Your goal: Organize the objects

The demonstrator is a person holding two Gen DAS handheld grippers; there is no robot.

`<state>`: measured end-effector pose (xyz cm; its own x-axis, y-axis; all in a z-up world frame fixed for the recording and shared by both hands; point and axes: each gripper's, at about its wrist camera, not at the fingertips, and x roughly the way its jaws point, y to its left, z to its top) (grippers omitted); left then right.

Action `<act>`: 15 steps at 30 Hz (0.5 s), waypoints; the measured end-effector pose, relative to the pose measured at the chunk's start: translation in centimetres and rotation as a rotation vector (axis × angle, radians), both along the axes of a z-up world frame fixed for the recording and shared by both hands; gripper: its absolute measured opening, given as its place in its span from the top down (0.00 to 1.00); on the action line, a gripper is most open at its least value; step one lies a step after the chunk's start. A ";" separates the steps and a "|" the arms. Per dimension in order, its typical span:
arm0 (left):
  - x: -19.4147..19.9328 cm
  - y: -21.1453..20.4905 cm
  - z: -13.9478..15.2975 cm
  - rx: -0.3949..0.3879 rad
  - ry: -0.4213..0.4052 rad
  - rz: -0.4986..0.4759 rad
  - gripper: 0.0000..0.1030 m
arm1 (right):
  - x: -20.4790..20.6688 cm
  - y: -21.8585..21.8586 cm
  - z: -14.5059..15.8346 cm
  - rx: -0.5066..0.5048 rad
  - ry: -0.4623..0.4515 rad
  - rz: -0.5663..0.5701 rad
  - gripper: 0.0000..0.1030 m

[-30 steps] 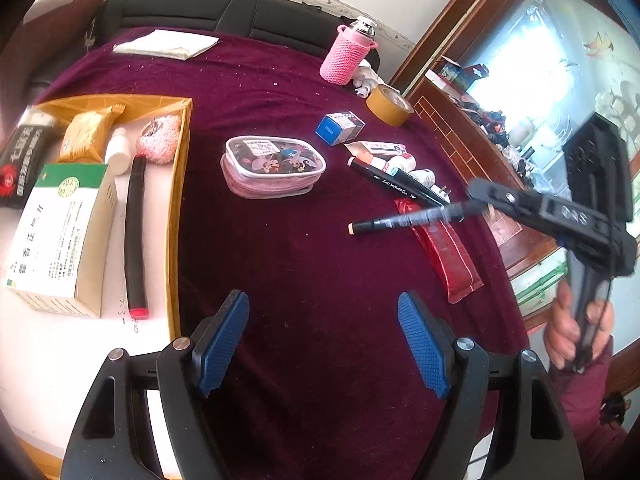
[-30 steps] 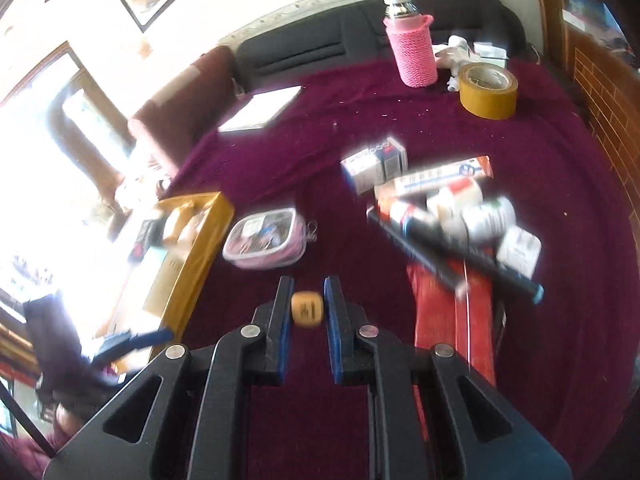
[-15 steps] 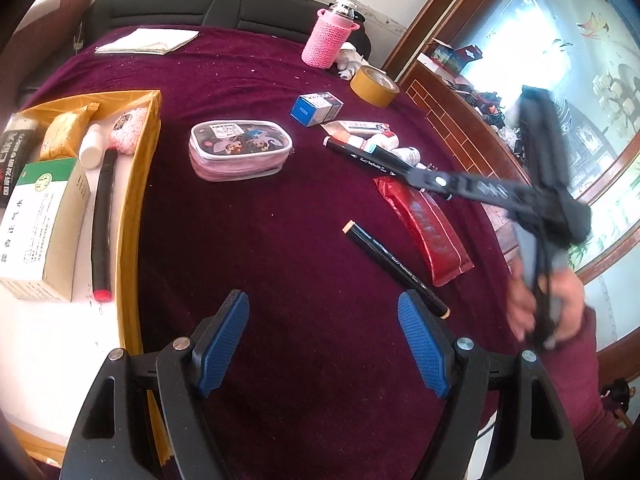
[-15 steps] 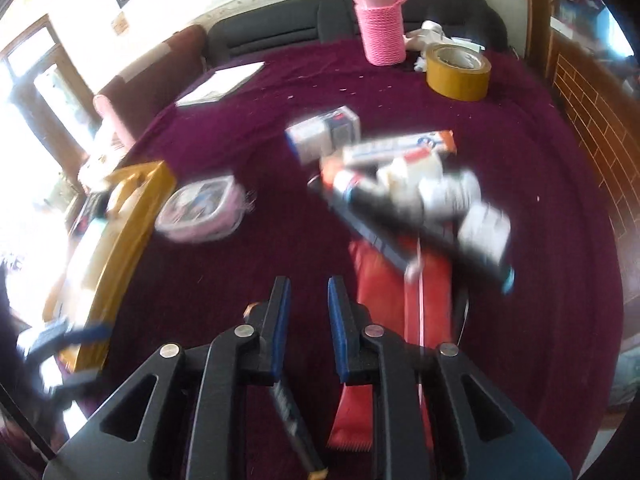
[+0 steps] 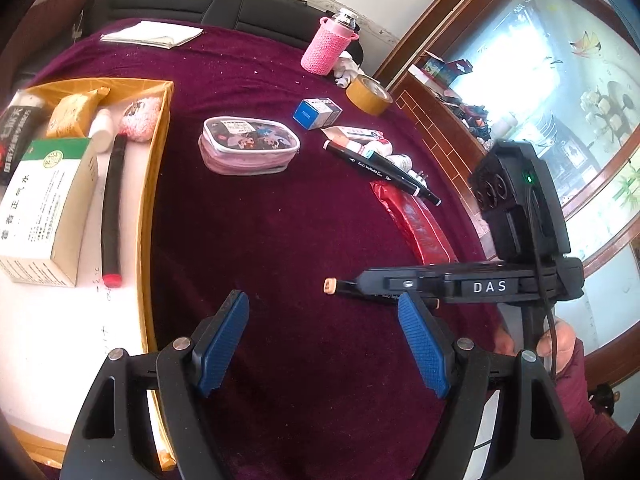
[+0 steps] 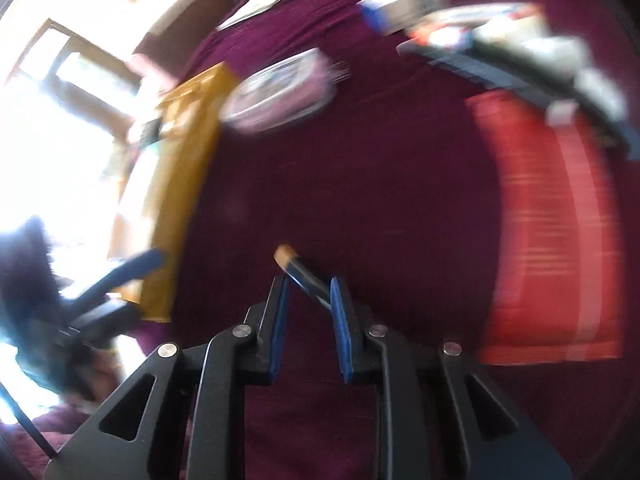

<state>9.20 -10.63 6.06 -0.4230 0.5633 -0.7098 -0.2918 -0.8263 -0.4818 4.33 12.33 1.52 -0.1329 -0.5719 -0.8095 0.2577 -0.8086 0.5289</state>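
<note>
From the left wrist view, the left gripper [image 5: 322,340] is hovering over the maroon-covered tabletop [image 5: 280,232] with its jaws standing wide apart and nothing between them. Just beyond its right finger, the right gripper [image 5: 360,282] is reaching in from the right, held by a hand [image 5: 556,344] in a maroon sleeve. A black marker [image 5: 344,285] with an orange end cap is sticking out past that gripper's tip, low over the cloth. To the left, a yellow-walled tray [image 5: 154,184] is holding a green-and-white box [image 5: 44,204], a black tube with a red end [image 5: 112,204], a small white bottle and snack packets. Farther back are lying a clear pencil case [image 5: 250,146], a small blue box [image 5: 316,114], a second black marker [image 5: 380,170] among little bottles, a red packet [image 5: 416,220], a roll of tape [image 5: 368,94] and a pink-sleeved flask [image 5: 326,46].

From the right wrist view, which is badly blurred, the right gripper [image 6: 307,292] is pointing down at the cloth. Its jaws have just been opening and are standing a narrow way apart, with the black marker [image 6: 300,270] lying slantwise between them; the marker seems to be touching the right pad [image 6: 340,312] only, so it is probably no longer clamped. The red packet [image 6: 552,232] is smeared at the right and the tray [image 6: 188,184] at the left.
</note>
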 end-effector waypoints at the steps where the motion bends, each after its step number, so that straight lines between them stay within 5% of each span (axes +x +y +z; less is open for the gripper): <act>1: 0.2 -0.1 0.0 -0.001 0.002 0.000 0.30 | -0.2 -1.0 0.2 0.001 0.002 0.027 0.81; 4: 0.9 -0.8 0.4 -0.002 0.021 0.004 0.30 | -1.6 -1.5 3.9 0.108 0.208 -0.003 0.78; 7: 1.3 -1.3 0.5 0.005 0.033 -0.005 0.30 | -4.3 -0.5 6.5 0.445 0.412 -0.114 0.41; 15: 1.4 -1.3 -0.1 0.020 0.030 -0.028 0.30 | -11.0 0.7 2.2 0.574 0.246 -0.093 0.41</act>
